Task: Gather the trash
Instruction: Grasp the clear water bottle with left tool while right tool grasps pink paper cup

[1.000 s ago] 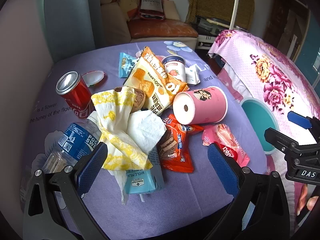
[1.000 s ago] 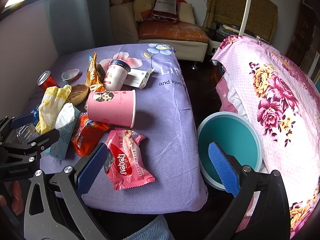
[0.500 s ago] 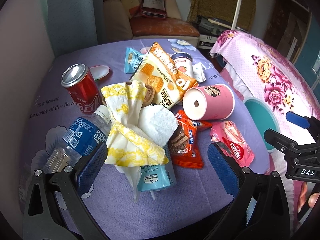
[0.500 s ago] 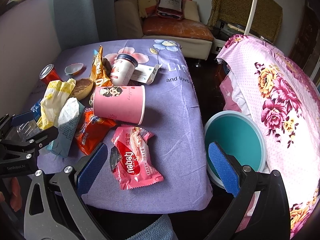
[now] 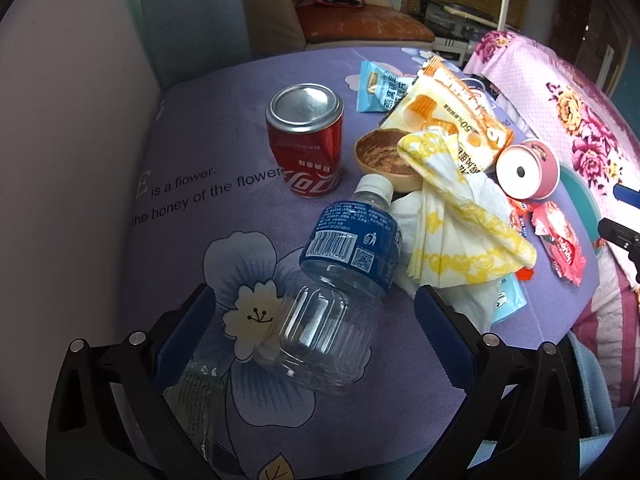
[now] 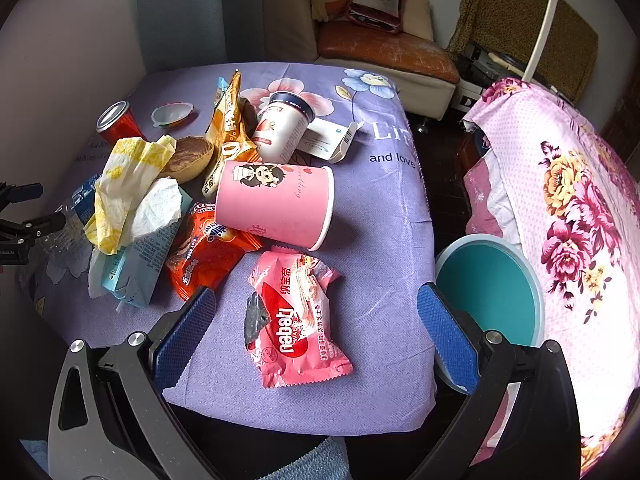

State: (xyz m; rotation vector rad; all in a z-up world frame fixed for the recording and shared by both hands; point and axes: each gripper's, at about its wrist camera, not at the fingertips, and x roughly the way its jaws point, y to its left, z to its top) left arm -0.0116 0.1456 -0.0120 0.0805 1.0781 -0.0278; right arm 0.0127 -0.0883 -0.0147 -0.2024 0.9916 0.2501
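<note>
Clear plastic bottle (image 5: 340, 280) lying on its side between the spread, released jaws of the left gripper (image 5: 312, 328); long axis running away from the jaws, white cap pointing toward the red can (image 5: 306, 140). Right gripper (image 6: 316, 328), jaws likewise released, flanking the pink wrapper (image 6: 296, 320), long axis lying along the jaws. Tabletop (image 6: 380, 208) draped in purple floral cloth; teal bin (image 6: 492, 292) beside it, sofa (image 6: 384, 44) beyond.

Left gripper (image 5: 316, 320): jaws spread wide, blue pads facing each other, angled down, holding nothing. Right gripper (image 6: 316, 330): jaws equally wide apart, tilted downward, holding nothing.
</note>
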